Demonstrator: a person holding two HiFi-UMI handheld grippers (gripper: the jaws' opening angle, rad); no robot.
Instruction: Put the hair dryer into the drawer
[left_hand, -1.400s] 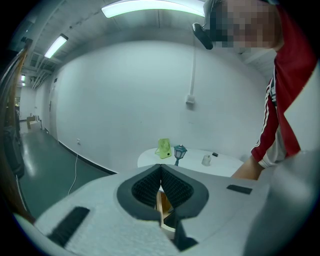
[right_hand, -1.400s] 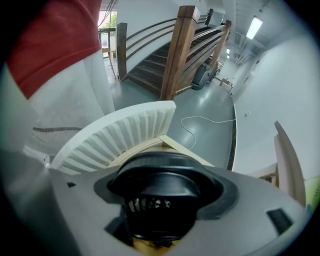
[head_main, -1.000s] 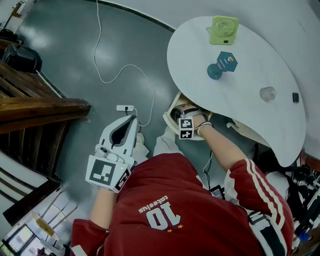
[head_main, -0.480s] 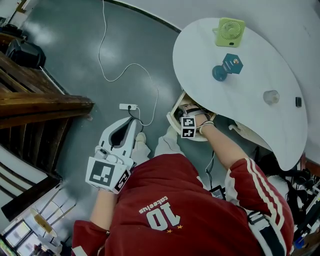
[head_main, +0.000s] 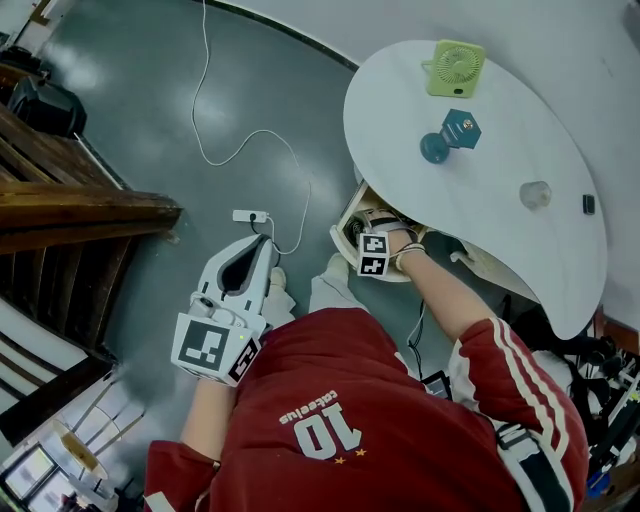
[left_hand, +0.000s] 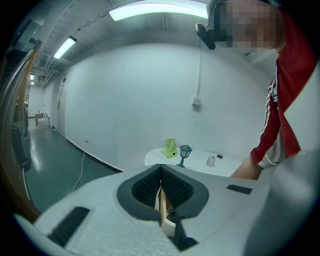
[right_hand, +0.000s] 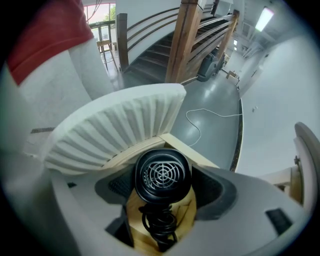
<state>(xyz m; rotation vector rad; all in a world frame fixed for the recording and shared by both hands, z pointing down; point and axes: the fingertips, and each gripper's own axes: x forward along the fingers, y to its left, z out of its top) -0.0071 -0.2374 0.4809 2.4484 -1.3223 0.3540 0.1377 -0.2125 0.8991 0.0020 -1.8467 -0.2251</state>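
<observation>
The black hair dryer (right_hand: 162, 175) with its round grille and coiled cord sits between the pads of my right gripper (right_hand: 163, 171), which is shut on it. It hangs just over the wooden floor of the open drawer (right_hand: 187, 152), behind the drawer's ribbed white front. In the head view the right gripper (head_main: 356, 232) reaches into that drawer (head_main: 340, 213) under the white table (head_main: 500, 240). My left gripper (head_main: 264, 241) is held low at the left over the floor. Its jaws are shut with nothing in them, as the left gripper view (left_hand: 161, 169) also shows.
On the table stand a green fan (head_main: 455, 68), a teal lamp (head_main: 447, 135), a small cup (head_main: 535, 193) and a small black item (head_main: 588, 204). A white cable (head_main: 240, 140) runs across the grey floor to a power strip (head_main: 250, 215). A wooden staircase (head_main: 60, 210) is on the left.
Only the head view has shifted a little. Both grippers stay where they were, the right one still in the drawer with the hair dryer.
</observation>
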